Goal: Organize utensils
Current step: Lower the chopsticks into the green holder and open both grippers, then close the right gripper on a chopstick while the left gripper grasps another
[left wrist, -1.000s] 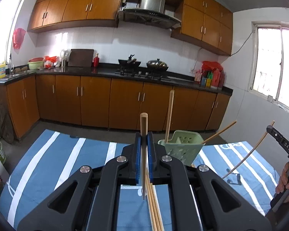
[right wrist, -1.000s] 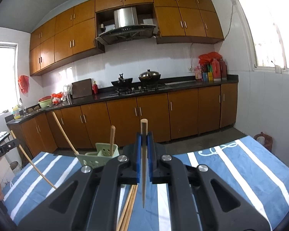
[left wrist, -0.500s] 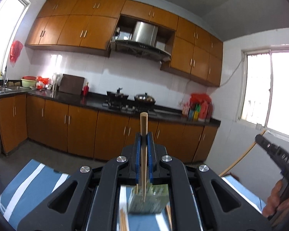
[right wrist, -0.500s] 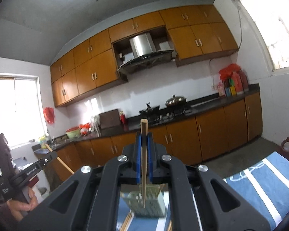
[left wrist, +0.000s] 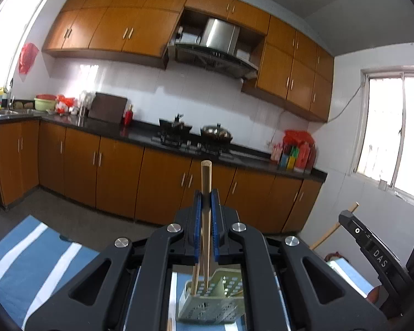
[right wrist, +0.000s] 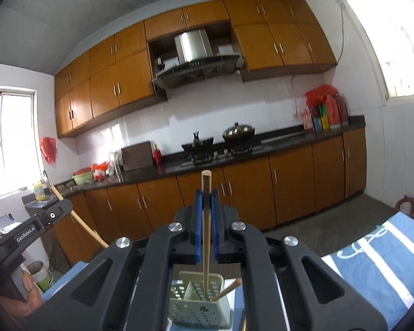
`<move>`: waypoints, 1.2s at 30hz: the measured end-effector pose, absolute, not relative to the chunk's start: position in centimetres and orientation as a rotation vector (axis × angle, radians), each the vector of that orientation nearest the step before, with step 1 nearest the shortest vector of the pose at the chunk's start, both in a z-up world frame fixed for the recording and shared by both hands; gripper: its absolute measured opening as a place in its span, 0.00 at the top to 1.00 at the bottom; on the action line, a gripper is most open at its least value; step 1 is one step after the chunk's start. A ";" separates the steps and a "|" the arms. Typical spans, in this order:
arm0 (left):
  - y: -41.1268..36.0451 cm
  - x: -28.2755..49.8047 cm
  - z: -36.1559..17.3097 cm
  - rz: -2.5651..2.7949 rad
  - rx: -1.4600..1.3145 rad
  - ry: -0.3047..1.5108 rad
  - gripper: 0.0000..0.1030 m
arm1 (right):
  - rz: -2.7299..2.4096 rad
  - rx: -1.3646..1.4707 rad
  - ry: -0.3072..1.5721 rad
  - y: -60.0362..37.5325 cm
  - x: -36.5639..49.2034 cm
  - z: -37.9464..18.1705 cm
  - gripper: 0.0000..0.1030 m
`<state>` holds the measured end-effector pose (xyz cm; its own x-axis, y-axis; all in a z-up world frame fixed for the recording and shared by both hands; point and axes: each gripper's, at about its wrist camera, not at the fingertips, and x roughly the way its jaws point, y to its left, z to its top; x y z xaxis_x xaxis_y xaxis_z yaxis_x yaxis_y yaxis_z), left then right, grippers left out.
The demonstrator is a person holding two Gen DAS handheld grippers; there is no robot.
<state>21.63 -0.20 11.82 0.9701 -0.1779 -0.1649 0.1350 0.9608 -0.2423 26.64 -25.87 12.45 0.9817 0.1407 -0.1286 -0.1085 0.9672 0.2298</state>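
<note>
We held 1 pale wooden chopstick [left wrist: 205,193] upright, clenched in our left gripper [left wrist: 205,201], and another chopstick [right wrist: 206,201] clenched in our right gripper [right wrist: 206,204]. Both tips dipped into the green perforated holder [right wrist: 200,311] on the blue striped cloth [right wrist: 372,262], beside 1 leaning stick [right wrist: 226,291].

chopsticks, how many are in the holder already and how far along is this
Done: at least one chopstick leans inside the green holder. In hand: each gripper is shut on a chopstick above it, the left gripper on one and the right gripper on another. Left: dropping both in, plus loose chopsticks on the cloth.
</note>
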 end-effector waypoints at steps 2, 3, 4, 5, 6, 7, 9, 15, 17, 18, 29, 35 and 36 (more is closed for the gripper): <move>-0.4 21.9 11.1 -0.164 -0.224 0.214 0.93 | 0.134 0.223 0.170 -25.7 27.1 11.8 0.93; -0.5 22.0 11.0 -0.166 -0.222 0.224 0.93 | 0.140 0.227 0.181 -25.6 27.2 11.6 0.91; -0.6 22.1 10.8 -0.171 -0.219 0.237 0.93 | 0.145 0.234 0.189 -25.7 27.3 11.4 0.90; -0.6 21.9 10.7 -0.170 -0.216 0.243 0.93 | 0.149 0.243 0.199 -25.8 27.4 11.3 0.87; -0.6 21.9 10.7 -0.171 -0.214 0.246 0.93 | 0.148 0.251 0.202 -25.9 27.4 11.2 0.78; -0.7 21.8 10.8 -0.175 -0.212 0.250 0.92 | 0.143 0.259 0.199 -26.1 27.3 11.3 0.71; -0.7 21.8 11.2 -0.175 -0.211 0.250 0.92 | 0.138 0.260 0.195 -26.0 26.8 11.2 0.69; -0.2 20.7 12.5 -0.167 -0.219 0.221 0.64 | 0.128 0.255 0.174 -26.1 24.9 12.1 0.69; -0.1 20.0 12.9 -0.166 -0.217 0.210 0.64 | 0.122 0.252 0.168 -26.3 24.1 12.5 0.69; 0.0 19.7 13.1 -0.165 -0.217 0.207 0.64 | 0.119 0.251 0.165 -26.5 23.5 12.6 0.68; 2.7 14.9 13.1 -0.121 -0.197 0.223 0.63 | 0.050 0.264 0.265 -28.9 17.7 9.4 0.66; 4.1 13.3 7.9 -0.088 -0.136 0.351 0.63 | 0.026 0.231 0.496 -28.4 17.6 1.5 0.66; 4.2 13.3 6.9 -0.084 -0.123 0.377 0.63 | 0.031 0.226 0.547 -28.1 17.8 0.0 0.67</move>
